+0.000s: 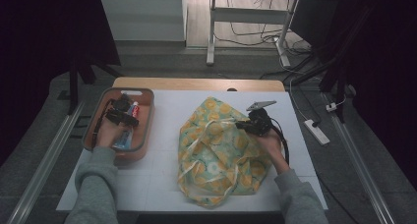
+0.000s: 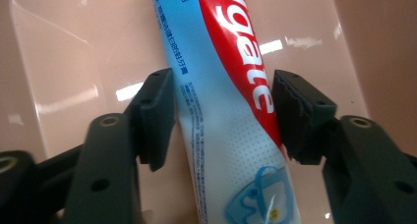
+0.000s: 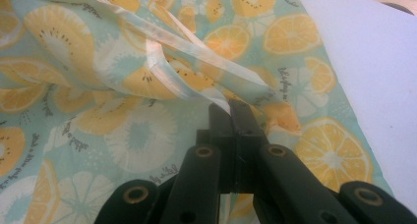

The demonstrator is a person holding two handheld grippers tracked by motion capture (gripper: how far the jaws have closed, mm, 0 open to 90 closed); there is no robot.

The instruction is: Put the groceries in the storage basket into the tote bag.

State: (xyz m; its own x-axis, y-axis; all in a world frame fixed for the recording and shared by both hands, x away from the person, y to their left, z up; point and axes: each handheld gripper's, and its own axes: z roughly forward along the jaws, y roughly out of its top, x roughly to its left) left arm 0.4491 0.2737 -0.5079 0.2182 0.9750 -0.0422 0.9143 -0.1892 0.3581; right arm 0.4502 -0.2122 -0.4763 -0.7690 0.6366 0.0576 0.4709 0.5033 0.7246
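Left tool straddles toothpaste tube; right tool pinches bag strap.

A white-topped table with a wooden far edge stands on grey floor. Beyond it — a white desk frame and cables — the room lies dark. A power strip lies at the right.

It looks like a lab or recording room. A white counter stands on grey carpet, flanked by metal rails. Black curtains hang on both sides, and loose cables and a power strip lie at upper right.
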